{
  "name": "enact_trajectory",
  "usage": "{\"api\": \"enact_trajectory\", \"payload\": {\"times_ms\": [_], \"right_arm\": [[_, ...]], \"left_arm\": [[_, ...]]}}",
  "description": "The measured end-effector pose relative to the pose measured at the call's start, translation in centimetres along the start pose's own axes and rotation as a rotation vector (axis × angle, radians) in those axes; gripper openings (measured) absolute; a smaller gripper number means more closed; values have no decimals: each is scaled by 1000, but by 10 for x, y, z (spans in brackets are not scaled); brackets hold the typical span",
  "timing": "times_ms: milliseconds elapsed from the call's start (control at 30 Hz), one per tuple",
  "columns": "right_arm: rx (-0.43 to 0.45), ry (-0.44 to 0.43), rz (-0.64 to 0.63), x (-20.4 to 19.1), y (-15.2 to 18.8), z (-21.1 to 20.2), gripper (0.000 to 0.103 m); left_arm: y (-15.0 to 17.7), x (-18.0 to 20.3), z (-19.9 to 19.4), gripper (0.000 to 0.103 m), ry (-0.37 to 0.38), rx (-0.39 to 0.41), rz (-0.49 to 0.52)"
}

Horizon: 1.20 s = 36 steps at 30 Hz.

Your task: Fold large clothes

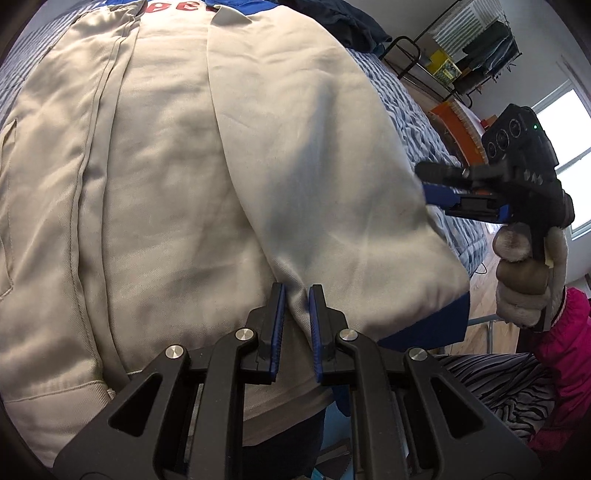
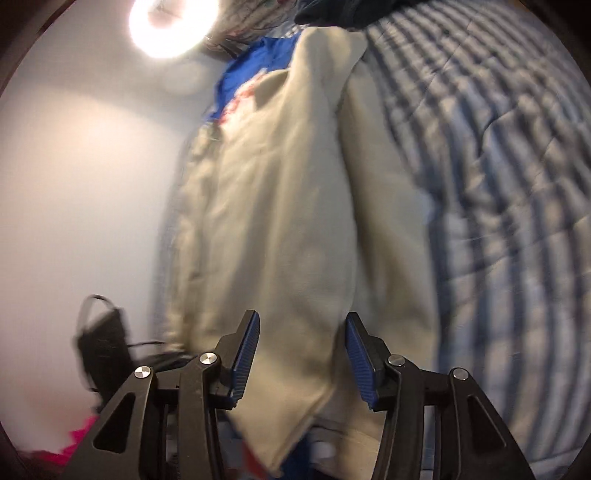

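Left gripper jaws barely parted, right gripper released; pinch the jacket hem evenly, fold flat on the bed

- The jacket is cut off by the top and left edges of the left wrist view; its red lettering is cropped and unreadable.
- The left gripper covers the jacket's near hem.
- The entire right wrist view is motion-blurred; the bedspread stripes smear.
- The dark object at lower left is unidentifiable.
- The right gripper hides the jacket's near edge.
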State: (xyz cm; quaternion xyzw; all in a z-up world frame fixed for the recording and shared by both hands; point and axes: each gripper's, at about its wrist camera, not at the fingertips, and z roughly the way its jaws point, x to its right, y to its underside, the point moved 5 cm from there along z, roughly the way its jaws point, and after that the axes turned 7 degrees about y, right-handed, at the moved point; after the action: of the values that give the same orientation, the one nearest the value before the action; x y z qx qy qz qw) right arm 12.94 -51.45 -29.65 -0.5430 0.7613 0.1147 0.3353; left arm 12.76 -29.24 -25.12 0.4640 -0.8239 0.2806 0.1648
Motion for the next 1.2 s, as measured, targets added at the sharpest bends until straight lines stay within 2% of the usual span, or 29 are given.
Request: {"api": "enact_trajectory", "payload": {"times_ms": [100,200,333,400,433,467,500,600,700,867,1000,1067,1133,1167,1200], "right_arm": [[27,-111,36,-5,-10,0,50],[71,-159,48,-9,-27,3,50],[123,-236,139,1,-63,17,50],[140,-205,153,7,-77,23,49],[164,-175,166,11,-84,27,29],[183,-157,176,13,-87,27,22],[199,-152,180,12,-90,26,21],[241,-153,48,-10,-99,9,23],[257,-71,-21,-19,-115,-1,51],[299,45,99,19,-151,-1,51],[282,55,220,53,-168,5,48],[286,29,239,60,-171,4,36],[293,-5,210,55,-172,2,10],[302,27,178,50,-174,-1,5],[327,121,128,45,-176,-7,5]], "left_arm": [[0,-1,1,10,-2,-3,3],[-1,0,6,10,-13,-4,16],[-1,6,12,10,-25,-4,28],[-1,8,14,10,-27,-6,37],[-1,9,14,10,-29,-7,44],[-1,10,15,10,-29,-8,46],[-1,10,15,10,-29,-8,47],[-2,9,12,10,-30,-10,49],[-5,18,3,10,-38,17,70],[-6,46,-5,10,-54,51,187],[-1,51,2,10,-52,20,202],[1,49,5,10,-54,10,206],[2,48,6,10,-52,5,202],[0,47,6,10,-47,4,193],[-1,44,4,10,-43,6,181]]}}
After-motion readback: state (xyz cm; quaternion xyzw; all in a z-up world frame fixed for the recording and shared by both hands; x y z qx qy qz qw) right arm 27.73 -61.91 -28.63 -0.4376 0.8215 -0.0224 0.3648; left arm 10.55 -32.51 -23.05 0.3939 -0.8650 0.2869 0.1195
